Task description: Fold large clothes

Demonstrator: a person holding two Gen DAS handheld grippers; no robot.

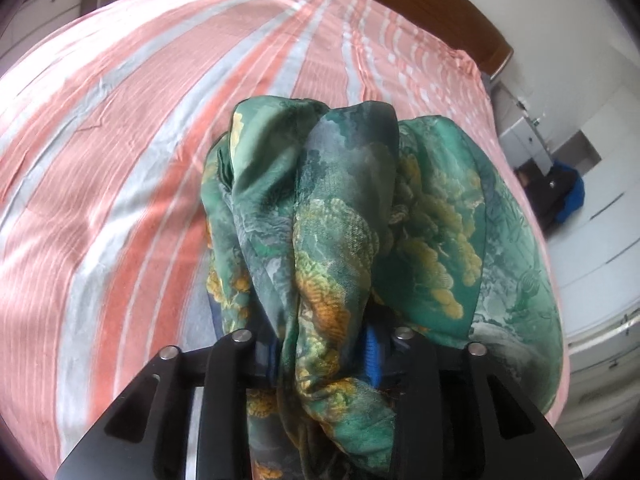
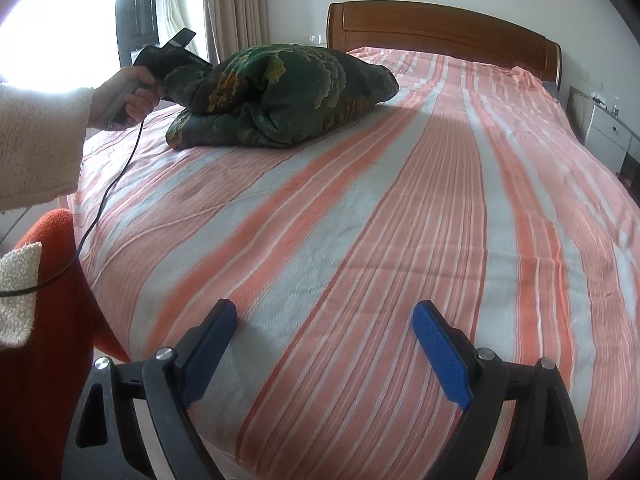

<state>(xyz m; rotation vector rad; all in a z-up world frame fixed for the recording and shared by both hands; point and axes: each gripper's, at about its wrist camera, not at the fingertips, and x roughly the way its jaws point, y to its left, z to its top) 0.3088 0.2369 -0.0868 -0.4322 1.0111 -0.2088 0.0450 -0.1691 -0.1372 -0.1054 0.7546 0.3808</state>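
Note:
A green garment [image 1: 340, 208] printed with yellow leaf shapes lies bunched in a heap [image 2: 280, 96] on the far left part of the striped bed. My left gripper [image 1: 324, 344] is shut on one end of it. Fabric fills the gap between the blue pads [image 1: 372, 354] and spills over the fingers. In the right wrist view a hand [image 2: 132, 96] in a cream fleece sleeve holds that gripper against the heap's left end. My right gripper [image 2: 324, 312] stands open and holds nothing, low over the near part of the sheet and well apart from the garment.
The bed carries a pink, grey and white striped sheet [image 2: 400, 208], with a wooden headboard [image 2: 440, 28] at the far end. A white nightstand [image 2: 608, 132] stands at the right. Orange fabric [image 2: 52, 300] and a black cable [image 2: 108, 188] are at the left edge. Curtains [image 2: 236, 4] hang behind.

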